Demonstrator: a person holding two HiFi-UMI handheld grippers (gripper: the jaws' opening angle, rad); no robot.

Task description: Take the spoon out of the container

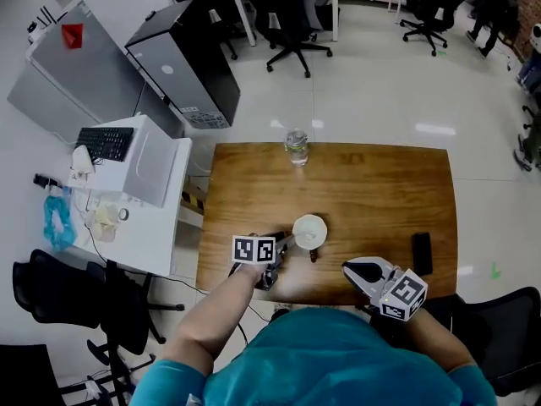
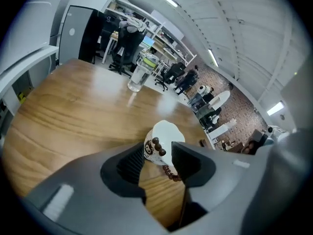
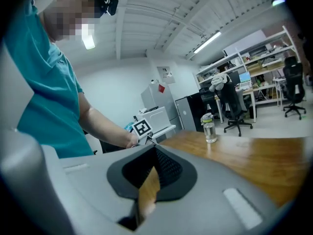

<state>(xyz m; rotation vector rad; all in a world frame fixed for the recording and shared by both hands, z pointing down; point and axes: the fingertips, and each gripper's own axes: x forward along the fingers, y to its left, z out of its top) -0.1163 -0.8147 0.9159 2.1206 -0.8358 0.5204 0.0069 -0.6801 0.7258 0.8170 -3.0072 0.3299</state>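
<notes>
The spoon (image 2: 171,172) is laid on the worktop (image 1: 372,184) at 6 o'clock of the white cup (image 1: 309,230), close to the near edge. Bare wood is left toward 12 o'clock, up to a bottle (image 1: 296,147). A phone (image 1: 421,252) is seen at 3 o'clock. The spoon lies between the released, spread fingers of the left gripper (image 2: 157,155). The fingers of the right gripper (image 3: 154,153) are clenched on nothing.

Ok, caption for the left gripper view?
Left claw open before the white container on the wooden table, bottle behind.
</notes>
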